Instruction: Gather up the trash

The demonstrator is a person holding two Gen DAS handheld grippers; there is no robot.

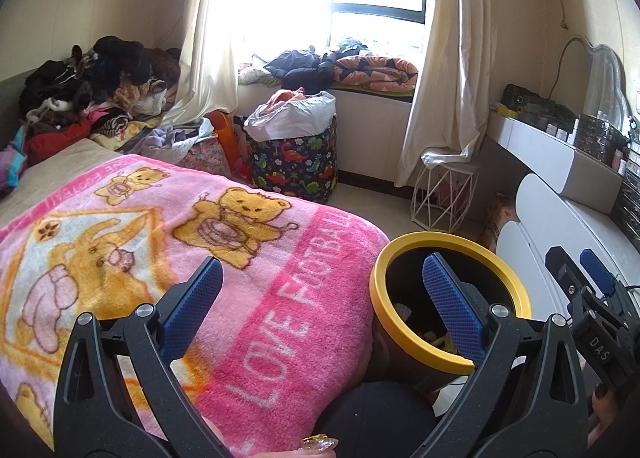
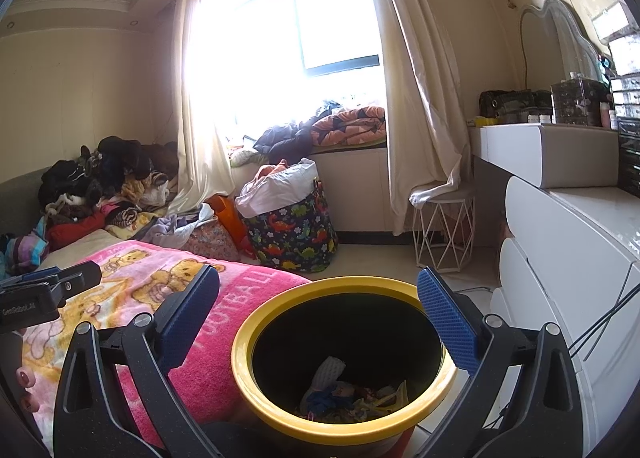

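Two claws, and we see both spread wide with nothing between their blue pads. Our left gripper hangs over the pink bear blanket, its right-hand finger crossing in front of the yellow-rimmed trash bin. Our right gripper sits almost straight above that bin, which stands just below and ahead of its fingers, hard against the bed edge.

The trash already gathered lies at the bottom of the bin: crumpled wrappers, a white wad, scraps of blue. At the bottom of the left view, just under the claw, a small clear crinkled piece rests near the blanket's edge; we cannot tell what it is, though it may be more litter.

What could go wrong, in our judgement: the bin leans close to the soft bedding, so a careless sweep of either claw could knock the rim and tip it, spilling what is inside. A thin wrapper could also slip from wide pads or snag blanket fluff when pinched.

The right view looks down into the bin and shows its contents plainly; the left view shows only a sliver of them. The left view alone shows the crinkled piece, and also the right gripper off to its right side.
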